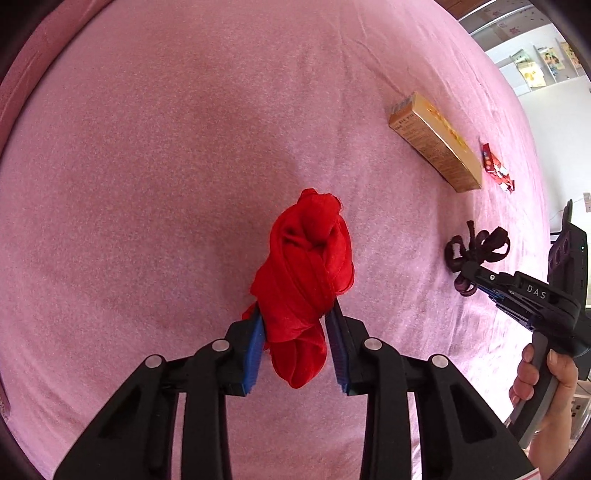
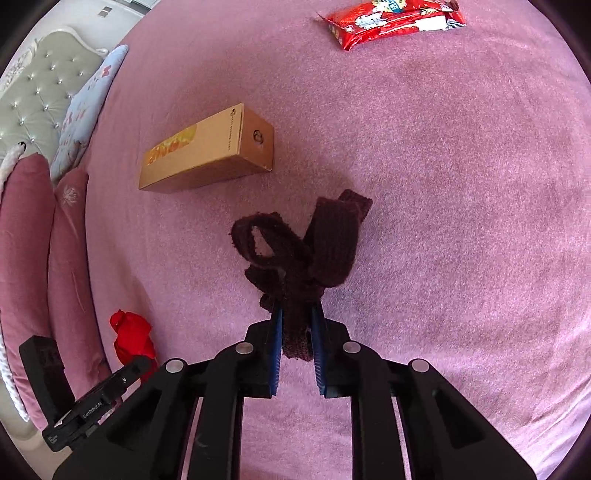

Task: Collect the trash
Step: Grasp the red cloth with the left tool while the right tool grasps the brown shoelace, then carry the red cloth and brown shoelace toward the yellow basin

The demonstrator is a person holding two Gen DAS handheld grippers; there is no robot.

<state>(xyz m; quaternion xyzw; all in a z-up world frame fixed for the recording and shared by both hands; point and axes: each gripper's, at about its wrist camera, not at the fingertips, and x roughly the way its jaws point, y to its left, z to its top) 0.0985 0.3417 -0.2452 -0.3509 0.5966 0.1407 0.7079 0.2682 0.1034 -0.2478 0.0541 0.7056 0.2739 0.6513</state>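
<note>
A bunched red cloth (image 1: 306, 277) lies on the pink bedspread (image 1: 166, 166), and my left gripper (image 1: 295, 325) is shut on its near end, blue pads pressed into the fabric. In the right wrist view the same red cloth (image 2: 131, 339) shows at lower left with the left gripper (image 2: 138, 365) on it. A dark maroon knitted strip (image 2: 306, 258), looped and knotted, is pinched by my right gripper (image 2: 297, 321). From the left wrist view the maroon strip (image 1: 476, 251) sits at the right, with the right gripper (image 1: 467, 267) on it and a hand on the handle.
A tan cardboard box (image 2: 210, 151) lies on the bedspread (image 2: 443, 184) beyond the strip, also seen as the box (image 1: 436, 142). A red snack wrapper (image 2: 391, 20) lies farther off; the wrapper (image 1: 496, 168) is beside the box. Pink cushions (image 2: 33, 258) and a headboard (image 2: 40, 92) line the left.
</note>
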